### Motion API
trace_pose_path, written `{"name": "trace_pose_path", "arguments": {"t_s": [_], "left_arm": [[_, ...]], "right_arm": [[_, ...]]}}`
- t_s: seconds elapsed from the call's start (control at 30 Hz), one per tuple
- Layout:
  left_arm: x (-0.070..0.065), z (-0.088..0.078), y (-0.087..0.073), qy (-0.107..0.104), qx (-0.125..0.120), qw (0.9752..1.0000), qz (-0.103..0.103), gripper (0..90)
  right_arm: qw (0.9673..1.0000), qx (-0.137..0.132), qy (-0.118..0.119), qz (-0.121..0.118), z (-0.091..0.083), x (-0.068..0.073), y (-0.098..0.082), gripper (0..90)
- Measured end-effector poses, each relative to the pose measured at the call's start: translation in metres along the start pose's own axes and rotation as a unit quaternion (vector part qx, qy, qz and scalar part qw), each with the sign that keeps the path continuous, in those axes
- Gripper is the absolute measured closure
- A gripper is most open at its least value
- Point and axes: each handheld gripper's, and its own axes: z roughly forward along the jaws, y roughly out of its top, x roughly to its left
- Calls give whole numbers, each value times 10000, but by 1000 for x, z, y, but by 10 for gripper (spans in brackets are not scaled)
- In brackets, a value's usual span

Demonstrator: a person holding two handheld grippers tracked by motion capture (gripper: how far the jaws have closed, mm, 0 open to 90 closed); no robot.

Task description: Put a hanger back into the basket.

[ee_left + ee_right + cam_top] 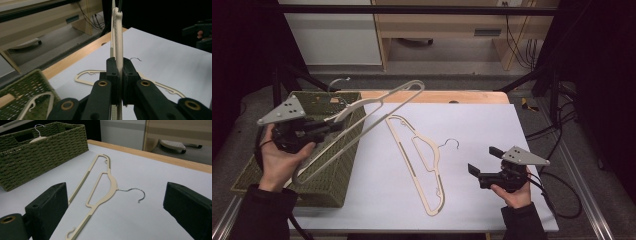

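A person at a white-topped table [472,130] works two hand-held grippers around a set of cream plastic hangers. The left gripper [333,125], raised above the woven green basket [329,187] at the table's left edge, is clamped tight on a lifted hanger [382,106]; in the left gripper view its black pads pinch the hanger's thin edge, which rises upright between them. In the high view that hanger slants in the air over the basket's right rim, its wire hook toward the far left corner of the basket and its long bar reaching out over the table. Inside the basket another hanger [39,138] lies near the bottom, its metal hook showing above the rim in the right gripper view and a curved cream shoulder visible in the left gripper view. A second hanger [422,160] lies flat on the white surface at mid-table, hook pointing right, well apart from the basket. The right gripper [484,161], held low near the table's right front, has its jaws spread wide with nothing between them, aimed toward the flat hanger.
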Motion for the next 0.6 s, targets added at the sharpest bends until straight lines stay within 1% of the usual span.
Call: {"name": "trace_pose_path", "arguments": {"t_s": [0.03,0.07,0.1,0.2,0.23,0.3,0.37,0.43,0.57,0.6], "left_arm": [[10,-5,-2,113,-1,9999,15,859],[16,-7,-3,143,22,9999,-32,859],[20,-9,-4,215,53,9998,-28,859],[36,-13,-10,308,136,9994,-98,859],[42,-14,-13,324,154,9992,-153,859],[52,-17,-17,415,213,9987,-191,859],[63,-18,-22,491,301,9980,-245,859],[71,-20,-28,562,370,9974,-257,859],[84,-25,-38,598,419,9968,-327,859],[88,-26,-40,609,439,9967,-313,860]], "right_arm": [[10000,12,10,1,0,-1,0,62],[10000,10,14,3,0,-1,0,58],[10000,5,1,2,0,-1,-1,55],[10000,22,-2,-13,0,-2,-1,49],[10000,36,-5,-15,0,-2,-1,48],[10000,44,3,-14,0,-2,-1,48],[10000,45,-17,32,1,-1,-1,47],[10000,65,-25,-6,1,-2,-2,48],[10000,77,-14,10,2,-2,-2,48],[10000,83,-16,0,2,-2,-2,48]]}}
